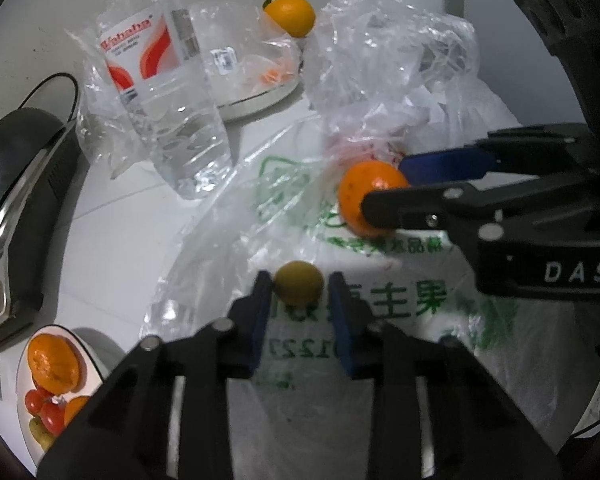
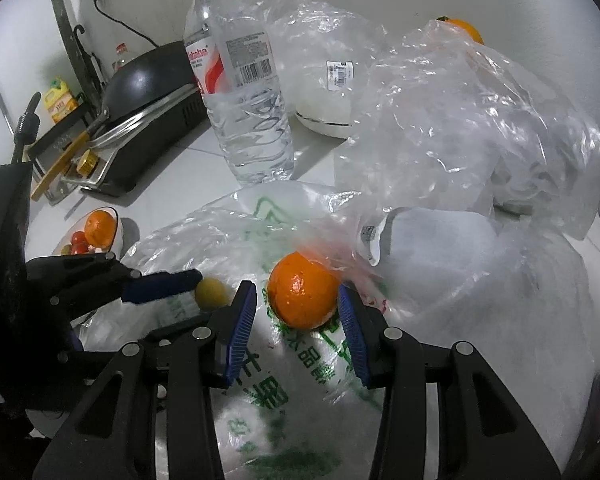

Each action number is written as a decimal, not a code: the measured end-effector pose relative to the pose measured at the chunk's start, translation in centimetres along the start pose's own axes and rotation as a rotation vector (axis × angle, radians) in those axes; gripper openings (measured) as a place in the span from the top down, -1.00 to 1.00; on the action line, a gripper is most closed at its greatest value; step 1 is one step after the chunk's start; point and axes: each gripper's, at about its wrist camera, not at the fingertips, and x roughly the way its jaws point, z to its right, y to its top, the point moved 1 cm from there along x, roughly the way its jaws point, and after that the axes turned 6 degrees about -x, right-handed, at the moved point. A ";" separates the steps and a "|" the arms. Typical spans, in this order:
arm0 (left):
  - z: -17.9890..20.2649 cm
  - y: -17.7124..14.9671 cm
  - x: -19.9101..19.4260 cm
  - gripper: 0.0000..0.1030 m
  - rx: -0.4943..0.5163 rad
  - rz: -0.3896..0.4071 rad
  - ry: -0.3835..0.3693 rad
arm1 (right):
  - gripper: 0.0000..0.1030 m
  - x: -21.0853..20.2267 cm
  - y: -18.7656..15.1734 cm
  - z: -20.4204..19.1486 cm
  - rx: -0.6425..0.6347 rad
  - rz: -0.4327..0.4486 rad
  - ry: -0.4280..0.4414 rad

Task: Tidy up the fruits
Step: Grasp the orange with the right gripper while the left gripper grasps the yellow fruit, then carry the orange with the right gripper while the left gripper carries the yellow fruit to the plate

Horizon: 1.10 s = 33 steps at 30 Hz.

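A small yellow fruit (image 1: 299, 282) lies on a white plastic bag with green print (image 1: 380, 300). My left gripper (image 1: 300, 280) has its blue pads on both sides of it, seemingly touching. An orange (image 2: 303, 290) lies on the same bag, between the blue pads of my right gripper (image 2: 298, 300), the right pad touching and a small gap on the left. In the left wrist view the right gripper (image 1: 384, 184) reaches in from the right around the orange (image 1: 364, 200). A white bowl (image 1: 24, 392) at lower left holds an orange, small tomatoes and other fruit. Another orange (image 1: 292, 14) sits at the back.
A clear water bottle (image 2: 240, 92) stands behind the bag. Crumpled clear bags (image 2: 460, 120) cover the right side and a second white dish (image 2: 324, 116). A black pan on a stove (image 2: 148, 80) stands at the left. A wall closes the back.
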 end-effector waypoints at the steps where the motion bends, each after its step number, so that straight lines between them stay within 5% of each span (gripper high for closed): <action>1: -0.1 0.0 0.0 0.46 0.000 0.001 -0.002 | 0.13 0.2 0.1 0.0 0.000 0.000 -0.002; 18: 0.2 -0.1 -2.0 0.47 -0.004 0.050 -0.031 | 0.13 1.9 0.3 -0.5 -0.005 -0.053 -0.034; 33: 1.4 -0.7 -6.0 0.47 0.007 0.128 -0.050 | 0.14 -2.5 -0.7 -1.5 0.002 -0.011 -0.036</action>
